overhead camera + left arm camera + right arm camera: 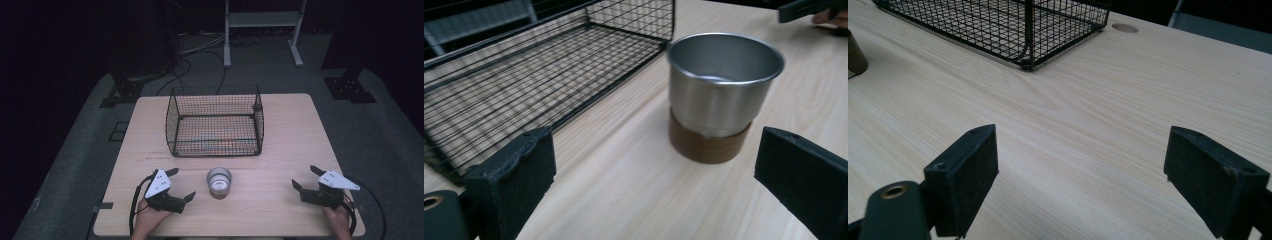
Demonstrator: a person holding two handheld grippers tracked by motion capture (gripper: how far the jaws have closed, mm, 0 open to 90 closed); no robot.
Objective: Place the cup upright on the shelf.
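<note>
Table: light wood, holds everything.
Wire basket: black mesh, far middle of table, front side open toward person; looks empty.
Left gripper: near left, jaws wide apart, grips nothing, aimed at cup.
Right gripper: near right edge, well apart from cup, jaws wide apart, empty.
Steel cup: upright, brown base, near middle, just in front of basket.
Step, as judged: nothing started; likely left gripper closes on cup, lifts toward basket.
Unclear: cup contents; brown base fixed or separate coaster, cannot tell.

Silver cup, black mesh basket
</note>
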